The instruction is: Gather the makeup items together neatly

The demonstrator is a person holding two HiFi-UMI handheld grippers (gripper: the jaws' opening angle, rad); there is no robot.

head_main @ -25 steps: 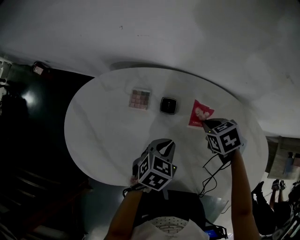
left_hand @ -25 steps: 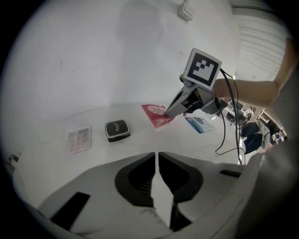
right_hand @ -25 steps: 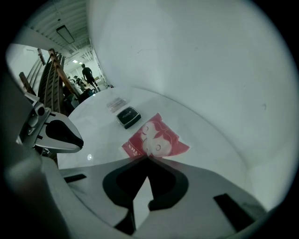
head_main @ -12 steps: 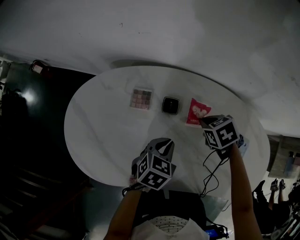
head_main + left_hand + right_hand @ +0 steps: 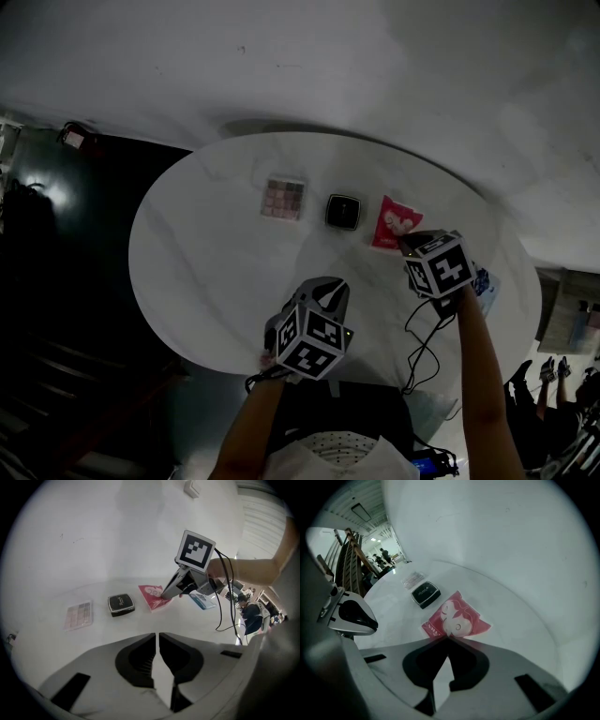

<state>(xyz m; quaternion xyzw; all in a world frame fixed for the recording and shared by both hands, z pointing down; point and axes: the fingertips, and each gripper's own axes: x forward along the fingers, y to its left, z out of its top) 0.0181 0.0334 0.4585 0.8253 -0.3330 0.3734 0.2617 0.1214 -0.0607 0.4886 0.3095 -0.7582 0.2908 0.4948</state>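
Three items lie in a row on the far half of the white oval table [image 5: 202, 272]: a pink eyeshadow palette [image 5: 282, 198], a black compact [image 5: 341, 211] and a red sachet [image 5: 399, 221]. My right gripper [image 5: 406, 246] sits at the sachet's near edge, with its jaws shut on that edge [image 5: 446, 638]. The sachet [image 5: 457, 617] lies nearly flat just past the tips. My left gripper [image 5: 332, 287] hovers over the table's near side, shut, with nothing between its jaws [image 5: 157, 635]. From it I see the palette [image 5: 78, 615], the compact [image 5: 121, 604] and the sachet [image 5: 152, 598].
A blue and white packet [image 5: 483, 280] lies at the table's right edge behind my right gripper. A black cable [image 5: 422, 345] hangs from that gripper over the near rim. Dark floor lies left of the table. People stand far off [image 5: 385, 554] in the room.
My right gripper and the red sachet have shifted slightly to the left, towards the compact. The left gripper has stayed put.
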